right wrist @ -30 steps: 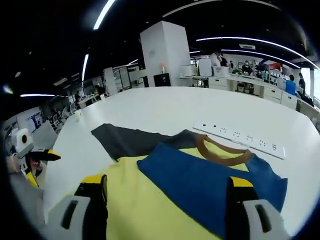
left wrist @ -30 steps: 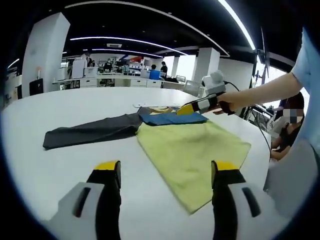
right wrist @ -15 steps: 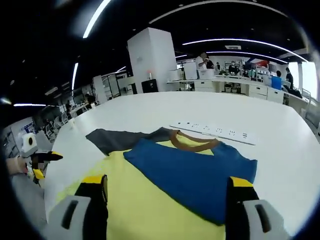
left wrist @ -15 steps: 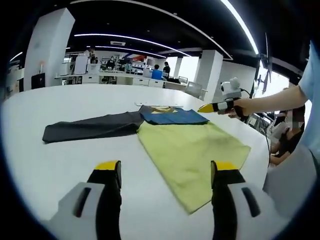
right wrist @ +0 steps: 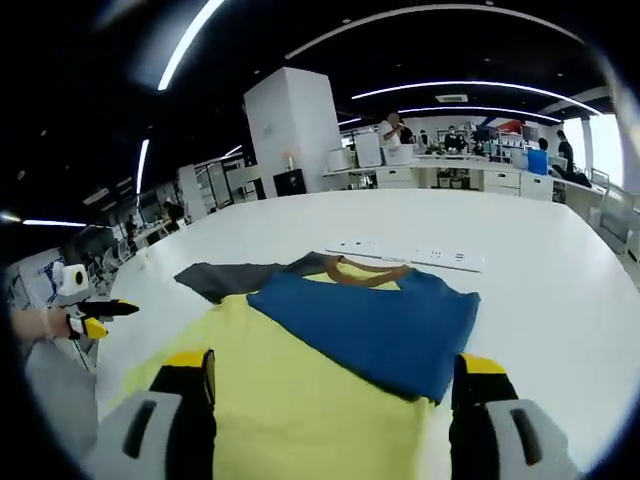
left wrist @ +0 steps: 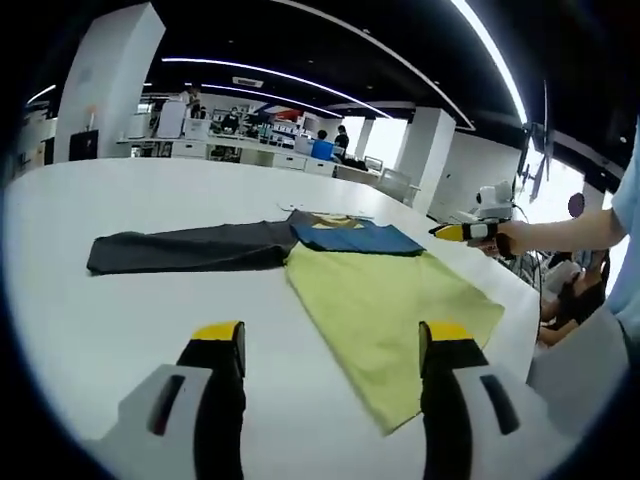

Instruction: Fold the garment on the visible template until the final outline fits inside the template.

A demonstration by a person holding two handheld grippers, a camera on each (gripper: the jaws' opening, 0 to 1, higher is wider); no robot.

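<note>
Garment (right wrist: 330,370) spread flat on the white table (left wrist: 120,300), lying just ahead of both tools: yellow body nearest, blue sleeve (right wrist: 375,325) folded across it toward twelve o'clock in the right gripper view, brown collar (right wrist: 365,272) beyond that, one dark grey sleeve (left wrist: 185,248) still stretched out toward ten o'clock in the left gripper view. No template outline made out under the cloth. Left gripper (left wrist: 330,385) with jaws apart, holding nothing, hanging clear of the table near the yellow hem. Right gripper (right wrist: 330,410) likewise parted and empty, lifted off the fabric; seen also at three o'clock in the left gripper view, carried in a hand (left wrist: 518,238) well apart from the cloth. Judged mid-fold: one sleeve in, the grey one not yet. Next move likely calls for pinching the grey sleeve's far end and carrying it over the body without dragging the rest askew. Farther off, a white power strip (right wrist: 405,253) just beyond the collar. Past the table's edge, an open office: white pillar (right wrist: 285,130), desks with people (left wrist: 260,150), ceiling light strips (left wrist: 480,50).
</note>
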